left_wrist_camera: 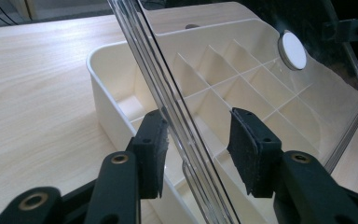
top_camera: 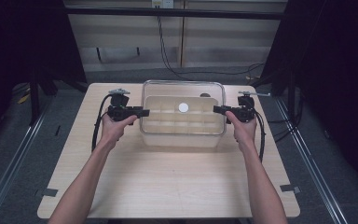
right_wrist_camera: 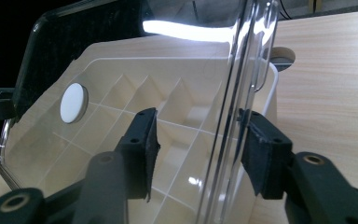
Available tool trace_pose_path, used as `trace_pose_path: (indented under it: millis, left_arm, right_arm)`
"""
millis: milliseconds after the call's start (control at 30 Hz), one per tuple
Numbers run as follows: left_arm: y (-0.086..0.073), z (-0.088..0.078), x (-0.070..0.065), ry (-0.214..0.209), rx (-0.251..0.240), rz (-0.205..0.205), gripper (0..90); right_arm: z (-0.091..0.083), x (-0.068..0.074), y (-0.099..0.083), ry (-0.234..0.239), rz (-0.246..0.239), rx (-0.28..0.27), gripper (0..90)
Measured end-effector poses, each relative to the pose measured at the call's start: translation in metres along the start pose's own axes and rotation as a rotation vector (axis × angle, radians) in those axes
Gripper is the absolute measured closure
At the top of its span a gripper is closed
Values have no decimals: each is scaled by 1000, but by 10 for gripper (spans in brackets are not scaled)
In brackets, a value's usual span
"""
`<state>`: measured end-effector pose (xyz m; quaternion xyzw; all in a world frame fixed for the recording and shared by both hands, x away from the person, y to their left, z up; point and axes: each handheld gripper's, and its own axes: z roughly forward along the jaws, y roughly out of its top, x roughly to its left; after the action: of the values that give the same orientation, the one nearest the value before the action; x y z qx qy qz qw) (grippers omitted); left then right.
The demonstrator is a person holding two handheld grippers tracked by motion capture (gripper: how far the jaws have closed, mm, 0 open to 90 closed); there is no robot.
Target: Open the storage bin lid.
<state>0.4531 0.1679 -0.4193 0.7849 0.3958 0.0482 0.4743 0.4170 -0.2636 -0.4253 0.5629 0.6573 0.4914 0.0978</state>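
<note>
Between left fingers (left_wrist_camera: 150, 154): edge of clear lid (top_camera: 182, 100), pads spread apart, one just beside rim, other clear of it; no grip. Right fingers (right_wrist_camera: 142, 149) likewise spread astride opposite lid edge, not clamped. Left gripper (top_camera: 142, 112), right gripper (top_camera: 216, 109) at lid's short ends.

Risk, judged: slick thin plastic; uneven closing could twist lid, let it slip or drop onto divided cream tray (top_camera: 154, 127).

Lid tilted above tray at desk (top_camera: 168, 186) centre, white disc (top_camera: 183, 107) on it; long axis left-right.
</note>
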Motion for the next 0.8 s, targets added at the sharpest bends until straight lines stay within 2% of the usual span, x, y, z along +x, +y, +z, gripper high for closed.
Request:
trace_pose_path:
  millis: [267,300,367,533,667,767,800]
  left_arm:
    - [1,-7,-2,-8,-24,10,616]
    - [1,-8,-2,-6,-20,23,618]
    - [2,-10,-5,-4,-31,20,627]
    - [3,-16,-7,-8,-32,39,653]
    - [5,-21,-10,-7,-53,50,678]
    - [7,-24,-13,13,-55,70,699]
    - [8,-27,-13,7,-61,73,717]
  right_arm:
    - [-11,4,3,8,-20,-8,574]
    - [-12,5,3,9,-24,-10,576]
    - [-14,6,3,6,-24,-11,588]
    - [-19,6,3,24,-15,-28,612]
    - [-24,8,5,36,-20,-46,634]
    - [-27,9,7,44,-24,-50,654]
    - [-28,10,7,47,-27,-56,658]
